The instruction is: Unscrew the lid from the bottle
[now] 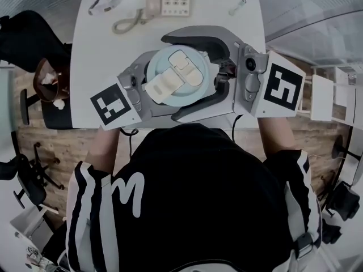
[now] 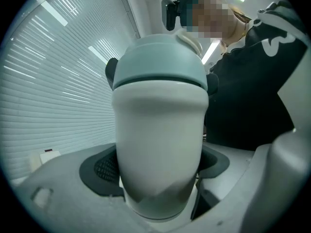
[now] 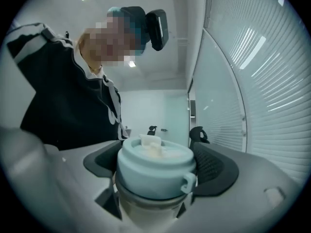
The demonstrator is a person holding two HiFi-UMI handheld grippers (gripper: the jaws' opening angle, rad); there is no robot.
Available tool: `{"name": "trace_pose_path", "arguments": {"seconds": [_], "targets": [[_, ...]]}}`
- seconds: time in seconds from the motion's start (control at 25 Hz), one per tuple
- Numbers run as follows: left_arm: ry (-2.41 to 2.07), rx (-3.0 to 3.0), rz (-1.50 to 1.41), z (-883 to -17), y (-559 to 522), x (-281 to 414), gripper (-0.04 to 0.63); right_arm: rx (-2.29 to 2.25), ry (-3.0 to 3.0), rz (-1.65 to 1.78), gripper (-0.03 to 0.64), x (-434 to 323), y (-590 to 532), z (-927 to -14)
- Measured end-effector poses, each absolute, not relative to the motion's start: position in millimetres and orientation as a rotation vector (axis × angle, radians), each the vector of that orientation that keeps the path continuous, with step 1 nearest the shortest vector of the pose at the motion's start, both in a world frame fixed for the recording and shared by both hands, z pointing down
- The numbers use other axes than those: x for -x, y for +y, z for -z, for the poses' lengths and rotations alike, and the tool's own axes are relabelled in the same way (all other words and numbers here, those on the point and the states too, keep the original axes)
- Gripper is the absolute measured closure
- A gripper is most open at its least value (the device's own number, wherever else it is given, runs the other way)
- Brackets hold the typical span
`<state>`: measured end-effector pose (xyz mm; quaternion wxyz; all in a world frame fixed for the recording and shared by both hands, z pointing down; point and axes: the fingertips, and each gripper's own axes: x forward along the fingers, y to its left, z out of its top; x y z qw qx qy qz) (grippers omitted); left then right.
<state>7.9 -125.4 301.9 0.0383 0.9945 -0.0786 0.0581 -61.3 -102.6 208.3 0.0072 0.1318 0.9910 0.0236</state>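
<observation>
1. Position of the bottle. I hold the bottle (image 2: 160, 125) upright in the air, close to the chest and above the white table (image 1: 96, 50). Nothing supports it but the two grippers.

2. Left gripper (image 2: 158, 166). Its jaws are pressed against the white body of the bottle, one on each side, low down. In my judgement this grip serves as the anchor: it stops the body from turning.

3. Right gripper (image 3: 159, 171). Its jaws pinch the pale blue lid (image 1: 178, 75) from two sides, with the dark pads against the rim. This grip supplies the twist.

4. State of the task. The lid sits square on the bottle, with only a thin dark seam beneath it. I judge that it is not yet off; I cannot tell whether the thread is loosened.
</observation>
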Motion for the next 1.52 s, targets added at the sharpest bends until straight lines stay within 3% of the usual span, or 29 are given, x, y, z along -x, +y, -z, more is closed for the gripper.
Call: {"name": "trace_pose_path", "arguments": {"seconds": [0.4, 0.96, 1.52], "targets": [[0.168, -3.067, -0.230, -297, -89, -24, 0.160, -1.013, 2.936, -0.039, 0.153, 40, -69, -201], [0.374, -3.047, -0.248, -299, -75, -27, 0.160, -1.551, 2.734, 0.047, 0.153, 33, -59, -205], [-0.009, -3.040, -0.063, -288, -102, -17, 0.161, -0.761, 2.863, 0.094, 0.138, 35, -111, -172]]}}
